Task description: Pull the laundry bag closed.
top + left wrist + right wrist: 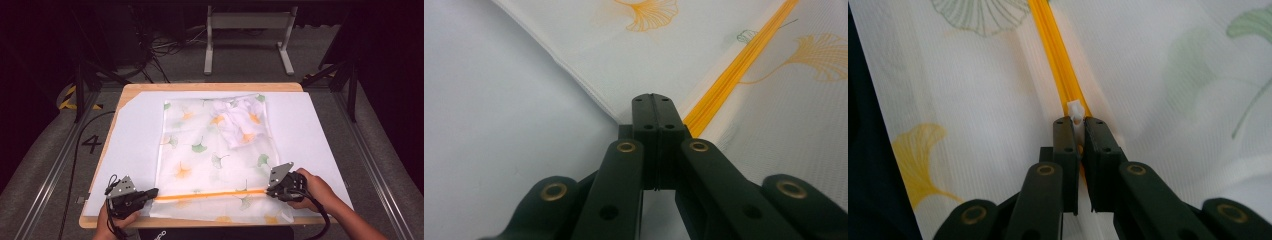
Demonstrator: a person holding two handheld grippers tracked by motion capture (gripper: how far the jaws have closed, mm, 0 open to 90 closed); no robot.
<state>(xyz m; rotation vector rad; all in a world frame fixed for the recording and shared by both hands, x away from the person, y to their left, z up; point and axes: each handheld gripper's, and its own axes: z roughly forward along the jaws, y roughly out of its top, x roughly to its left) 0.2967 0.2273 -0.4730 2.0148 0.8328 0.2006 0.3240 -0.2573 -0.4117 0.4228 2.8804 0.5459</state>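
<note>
A white mesh bag point(210, 150) printed with ginkgo leaves lies flat on the table, with a bunched white garment point(240, 122) inside near its far right corner. An orange zipper point(210, 195) runs across its near end. My left gripper point(152, 192) is shut on the bag's edge at the zipper's left end point(655, 100). My right gripper point(270, 189) is at the right end, shut on the small white zipper pull point(1075, 109) that sticks out between its jaws. The orange zipper point(1053, 45) stretches away from it.
A white sheet point(310, 130) covers the wooden table, and the bag's near end hangs close to the front edge. On the floor behind stand a grey metal frame point(247, 30) and loose cables point(165, 47). A "4" point(91, 143) is marked on the floor at left.
</note>
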